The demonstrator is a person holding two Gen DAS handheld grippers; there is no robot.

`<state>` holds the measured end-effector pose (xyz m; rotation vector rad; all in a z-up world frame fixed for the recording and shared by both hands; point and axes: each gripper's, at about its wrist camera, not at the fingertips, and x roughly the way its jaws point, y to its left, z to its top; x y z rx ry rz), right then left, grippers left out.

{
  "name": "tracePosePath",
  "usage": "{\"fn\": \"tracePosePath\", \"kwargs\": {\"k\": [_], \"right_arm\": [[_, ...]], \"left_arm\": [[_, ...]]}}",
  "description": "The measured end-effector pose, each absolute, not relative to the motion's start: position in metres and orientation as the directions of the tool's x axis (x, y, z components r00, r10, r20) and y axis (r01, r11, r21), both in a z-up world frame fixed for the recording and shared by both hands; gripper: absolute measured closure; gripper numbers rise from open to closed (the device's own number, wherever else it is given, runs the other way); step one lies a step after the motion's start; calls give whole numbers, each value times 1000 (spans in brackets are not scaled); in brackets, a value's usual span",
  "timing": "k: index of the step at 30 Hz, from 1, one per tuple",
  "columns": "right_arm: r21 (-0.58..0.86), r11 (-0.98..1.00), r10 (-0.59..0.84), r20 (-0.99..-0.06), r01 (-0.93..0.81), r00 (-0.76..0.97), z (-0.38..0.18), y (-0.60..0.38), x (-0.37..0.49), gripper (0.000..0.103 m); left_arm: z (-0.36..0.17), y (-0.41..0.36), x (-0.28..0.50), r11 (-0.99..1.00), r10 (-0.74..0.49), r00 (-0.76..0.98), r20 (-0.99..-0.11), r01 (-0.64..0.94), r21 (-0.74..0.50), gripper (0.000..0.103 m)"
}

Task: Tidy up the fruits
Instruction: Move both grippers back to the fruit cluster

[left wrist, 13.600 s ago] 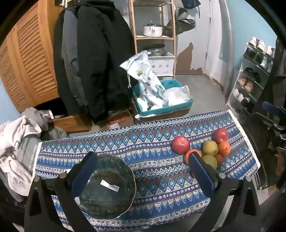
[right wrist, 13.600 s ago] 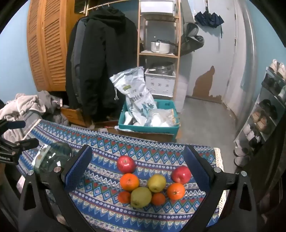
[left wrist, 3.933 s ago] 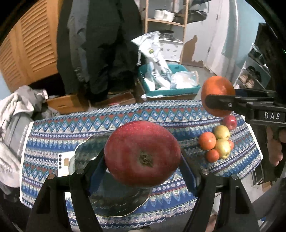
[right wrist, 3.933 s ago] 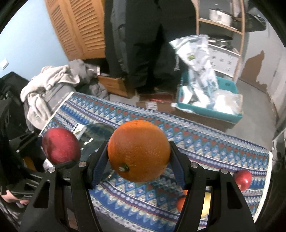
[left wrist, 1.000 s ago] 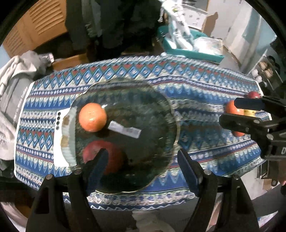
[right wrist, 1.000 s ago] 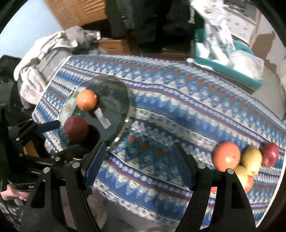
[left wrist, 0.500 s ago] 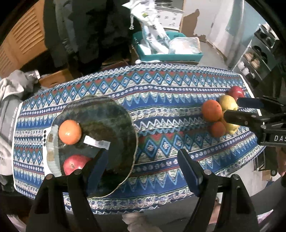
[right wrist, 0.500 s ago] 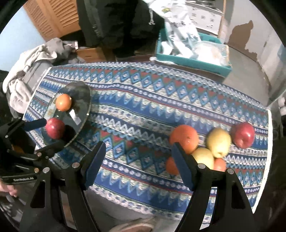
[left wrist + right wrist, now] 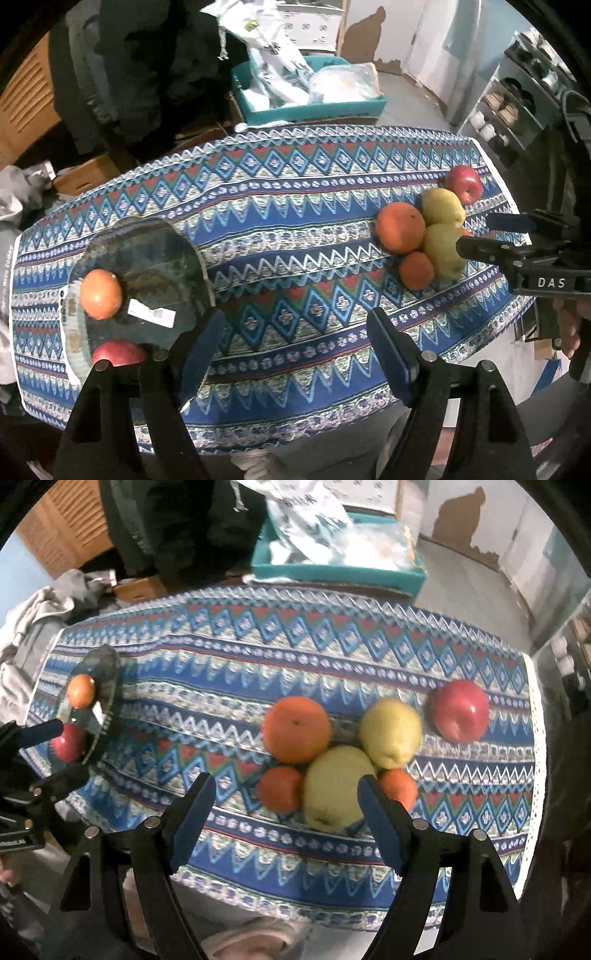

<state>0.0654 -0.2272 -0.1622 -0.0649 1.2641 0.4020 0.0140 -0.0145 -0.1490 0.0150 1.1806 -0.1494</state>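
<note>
A dark glass plate [image 9: 147, 258] at the table's left holds an orange [image 9: 100, 294] and a red apple [image 9: 118, 353]. A fruit pile lies at the right: a large orange [image 9: 296, 729], two yellow-green pears [image 9: 338, 788], two small oranges [image 9: 280, 789] and a red apple [image 9: 458, 710]. My left gripper [image 9: 295, 349] is open and empty above the table's middle front. My right gripper [image 9: 286, 814] is open and empty just in front of the pile; it also shows in the left wrist view [image 9: 496, 236].
The table wears a blue patterned cloth [image 9: 295, 229]. Behind it stand a teal bin [image 9: 314, 103] with bags, dark coats, cardboard boxes and grey clothes at the left. A shoe rack [image 9: 524, 92] stands at the right.
Both grippers let go of the apple and orange on the plate and have moved right. The right gripper has come down close to the fruit pile.
</note>
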Motion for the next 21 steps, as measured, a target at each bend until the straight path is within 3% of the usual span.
{"fn": "tracePosePath", "kwargs": {"k": [16, 21], "right_arm": [[155, 956, 200, -965, -248, 168, -225, -253, 89, 24], [134, 950, 189, -966, -281, 178, -236, -249, 93, 28]], "left_arm": [[-174, -43, 42, 988, -95, 344, -934, 149, -46, 22], [-183, -46, 47, 989, -99, 312, -945, 136, -59, 22]]}}
